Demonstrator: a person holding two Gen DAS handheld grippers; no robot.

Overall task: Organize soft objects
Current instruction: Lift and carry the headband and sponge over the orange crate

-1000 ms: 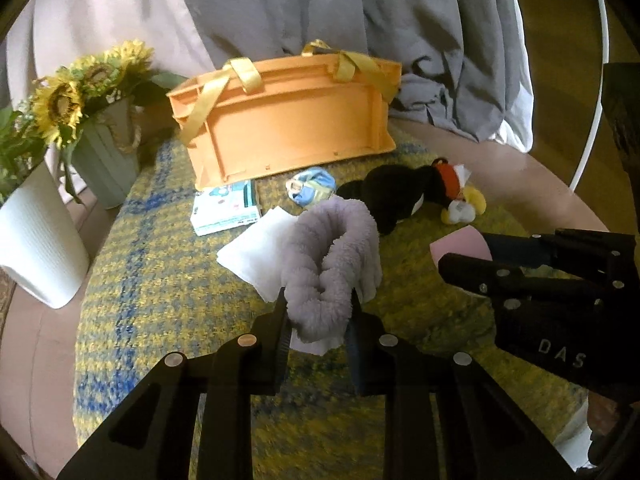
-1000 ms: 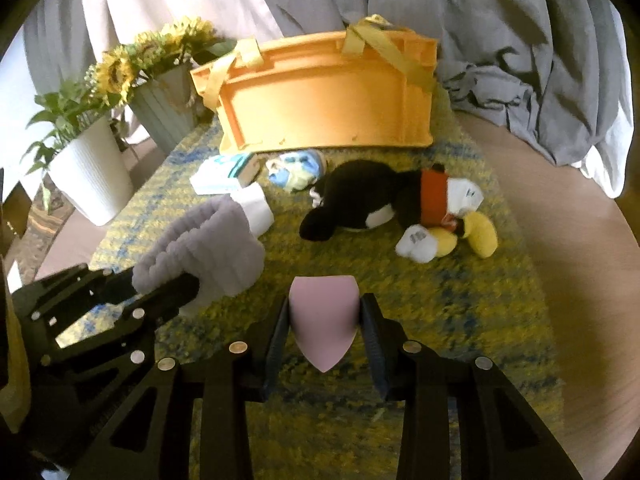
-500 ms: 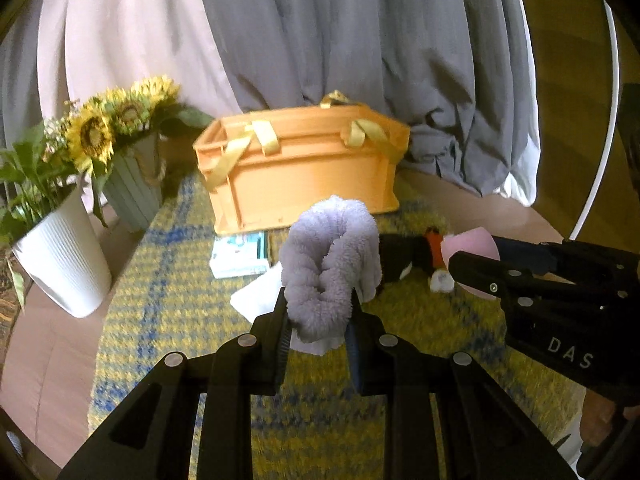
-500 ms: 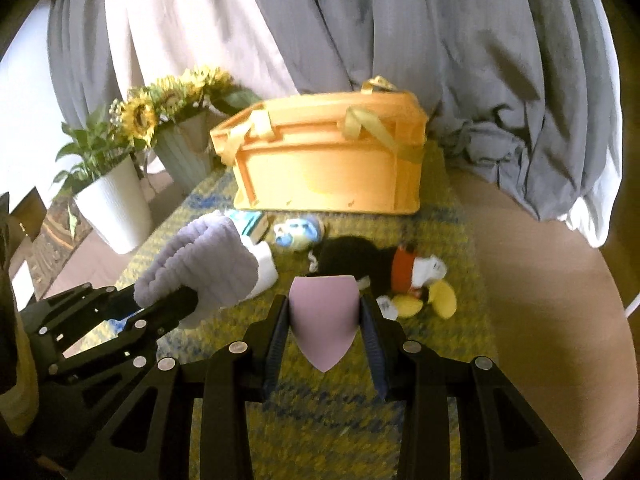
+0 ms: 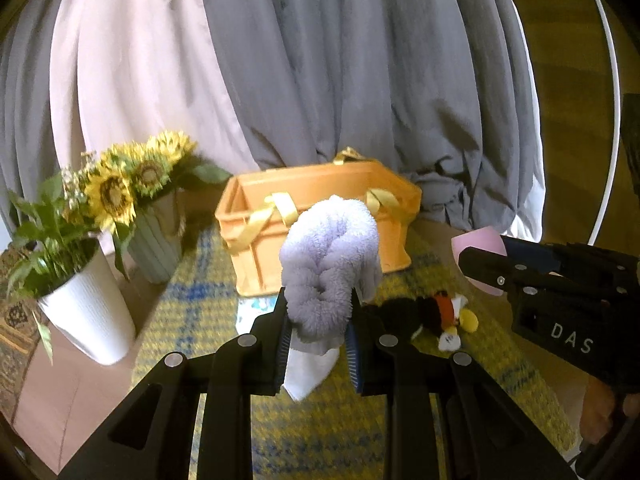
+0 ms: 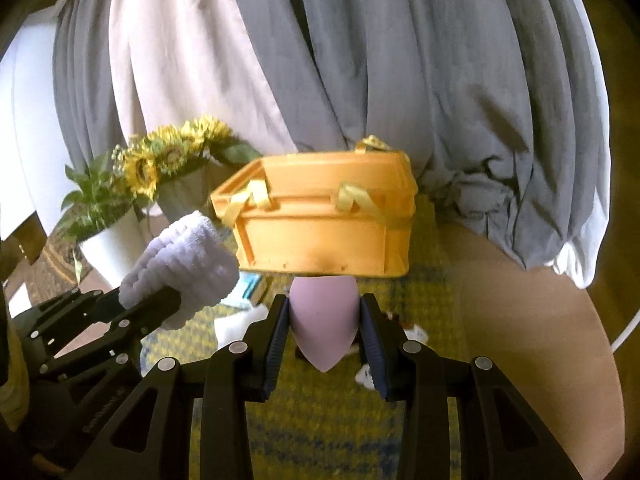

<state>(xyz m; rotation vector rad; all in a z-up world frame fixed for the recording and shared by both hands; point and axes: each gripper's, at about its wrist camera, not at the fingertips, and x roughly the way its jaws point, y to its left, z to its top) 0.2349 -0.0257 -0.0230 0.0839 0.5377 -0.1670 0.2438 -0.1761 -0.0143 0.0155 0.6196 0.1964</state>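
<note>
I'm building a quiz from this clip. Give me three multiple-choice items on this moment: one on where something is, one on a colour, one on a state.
1. Where is the plush toy?
A. in the crate
B. on the yellow mat
C. in a gripper

2. What colour is the crate?
A. orange
B. green
C. white

3. What is the right gripper doing?
A. standing open
B. shut on nothing
C. shut on the pink sponge

Key: 1 B, it lies on the yellow mat in front of the crate; 2 A, its walls are orange; 3 C, both pads press the sponge's sides.
</note>
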